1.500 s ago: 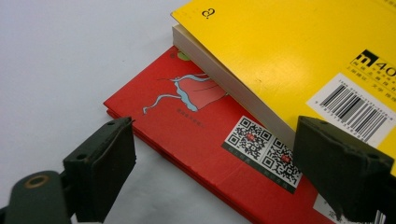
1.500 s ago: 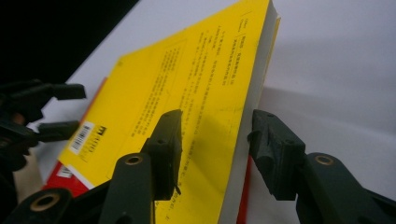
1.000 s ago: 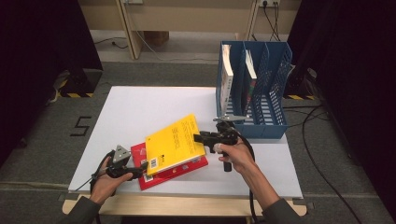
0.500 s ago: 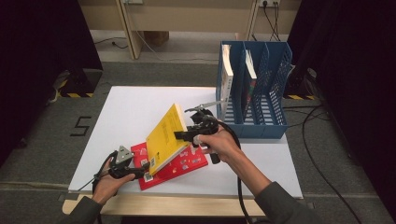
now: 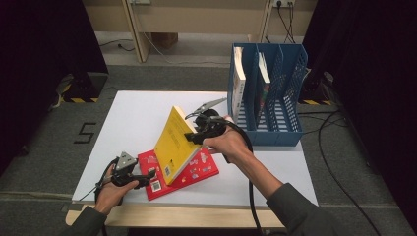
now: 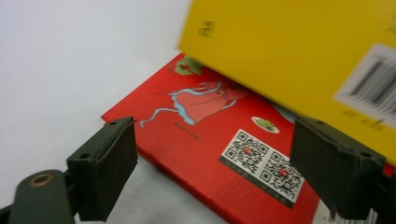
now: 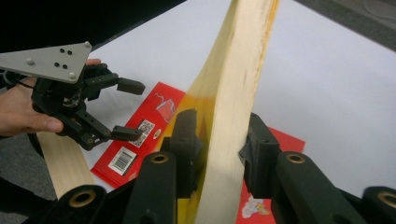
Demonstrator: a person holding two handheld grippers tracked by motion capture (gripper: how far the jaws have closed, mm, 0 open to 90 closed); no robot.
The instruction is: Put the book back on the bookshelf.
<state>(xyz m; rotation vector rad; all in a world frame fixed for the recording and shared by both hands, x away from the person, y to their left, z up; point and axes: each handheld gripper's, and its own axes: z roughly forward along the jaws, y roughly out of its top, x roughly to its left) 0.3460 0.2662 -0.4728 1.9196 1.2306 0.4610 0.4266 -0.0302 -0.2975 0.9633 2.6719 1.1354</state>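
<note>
Yellow book (image 5: 173,142) tipped steeper, R gripper (image 5: 193,137) clamped.

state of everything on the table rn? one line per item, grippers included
yellow book: tilted up on its lower edge, resting on the red book, clamped by the right gripper
red book: flat on the table, closed
right gripper: shut on the yellow book, jaws just been closing
left gripper: open, jaws just been opening, over the red book's corner, not gripping
blue file rack: upright, two books standing in its left slots
</note>
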